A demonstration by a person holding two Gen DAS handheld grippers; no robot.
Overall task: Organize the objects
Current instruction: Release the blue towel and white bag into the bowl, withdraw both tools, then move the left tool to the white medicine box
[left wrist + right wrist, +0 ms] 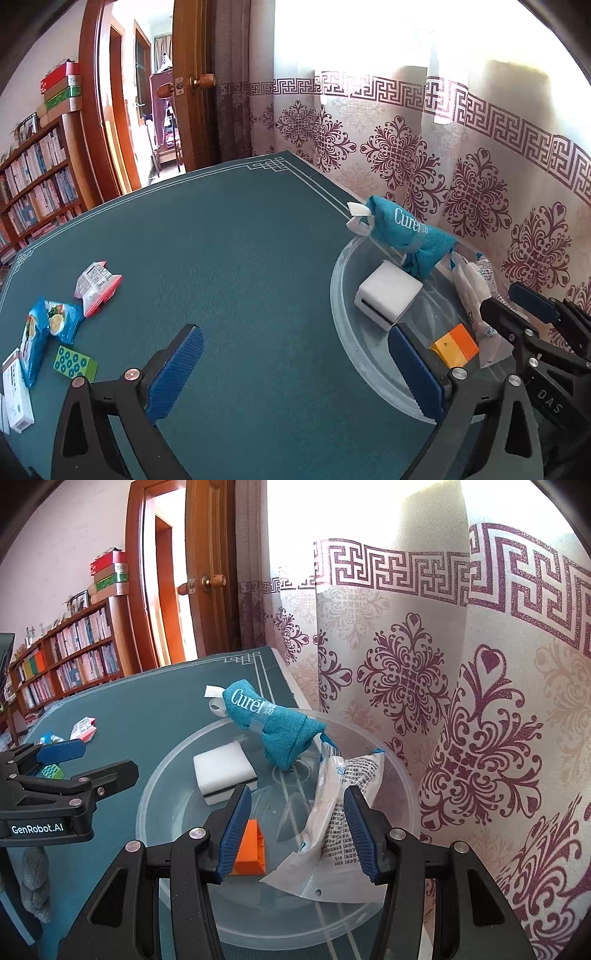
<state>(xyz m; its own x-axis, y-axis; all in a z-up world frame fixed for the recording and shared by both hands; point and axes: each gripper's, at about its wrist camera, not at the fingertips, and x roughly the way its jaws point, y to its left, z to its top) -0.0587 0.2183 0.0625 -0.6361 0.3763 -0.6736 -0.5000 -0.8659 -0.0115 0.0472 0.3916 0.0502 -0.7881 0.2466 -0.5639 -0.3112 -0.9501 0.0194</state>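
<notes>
right claw [297, 830] open over white packet [332, 812] in clear tray [166, 775]

Left wrist view: low over the green table mat [236, 236], looking forward between its own two blue-padded fingers [175, 369] toward the open door [192, 81] and bookshelf [37, 177]. The clear round tray [341, 295] sits at its right, close by.

Right wrist view: nearer and directly above the tray rim [155, 797], facing the same way, the patterned curtain [461, 701] filling its right half.

Shared: tray with teal Curél cloth [410, 232] [273, 723], white block [388, 295] [225, 771], orange box [456, 345] [251, 849], plastic packet [476, 295] [343, 812]; door [210, 572]; bookshelf [74, 657]. Each view catches the other gripper: right gripper [517, 306] at the left view's right edge, left gripper [92, 760] at the right view's left edge.
</notes>
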